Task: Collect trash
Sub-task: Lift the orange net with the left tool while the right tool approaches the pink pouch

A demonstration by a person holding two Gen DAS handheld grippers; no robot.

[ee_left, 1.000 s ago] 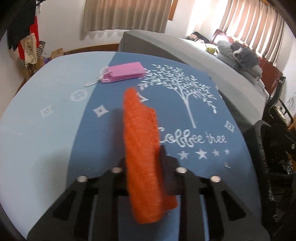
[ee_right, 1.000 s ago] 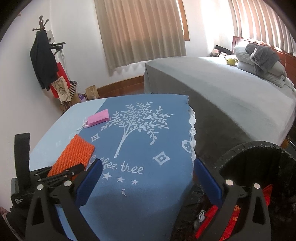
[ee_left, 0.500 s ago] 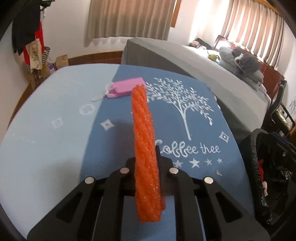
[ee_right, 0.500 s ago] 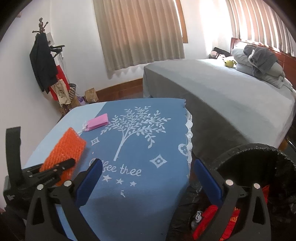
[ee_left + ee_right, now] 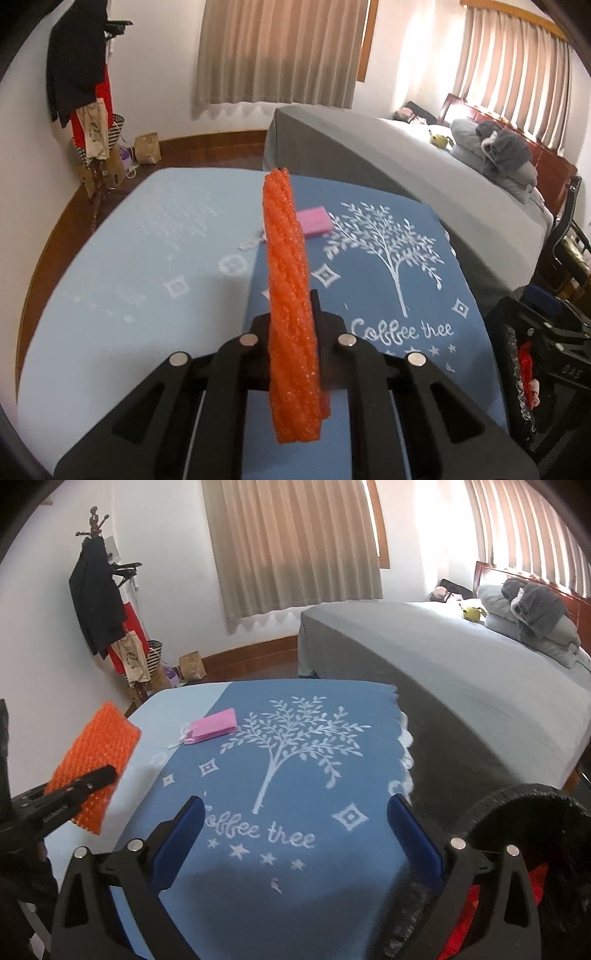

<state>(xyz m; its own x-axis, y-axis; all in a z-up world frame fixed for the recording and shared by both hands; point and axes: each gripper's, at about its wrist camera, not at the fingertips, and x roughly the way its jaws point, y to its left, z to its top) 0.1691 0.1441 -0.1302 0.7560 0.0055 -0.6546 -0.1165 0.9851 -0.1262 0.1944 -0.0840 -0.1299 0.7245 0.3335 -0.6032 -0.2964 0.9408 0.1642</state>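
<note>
The orange bubble-wrap piece [image 5: 291,306] is up in the air, above the near left part of the table. The left gripper [image 5: 295,328] pinches it tight between its two black fingers [image 5: 255,332]. The piece stands on its thin edge and sticks out past the fingers on both ends. From the right wrist view you can see its flat bumpy side [image 5: 92,764] over the table's left edge.

A pink packet [image 5: 216,725] lies flat on the table near the far edge, close to the middle. A thin white string [image 5: 177,743] pokes out from its left end. It is well apart from the orange piece.

The table has a blue cloth [image 5: 295,775] on it with a white tree and the words "Coffee tree". The left part of the cloth [image 5: 147,258] is a lighter blue.

The right gripper [image 5: 295,834] hangs over the near edge of the table. Its blue pads [image 5: 413,838] are spread wide with nothing between them.

A black trash bin [image 5: 524,797] with a black bag stands just beside the near right corner of the table. Something red [image 5: 469,904] lies inside it.

Behind the table is a big bed with a gray cover [image 5: 461,672].
</note>
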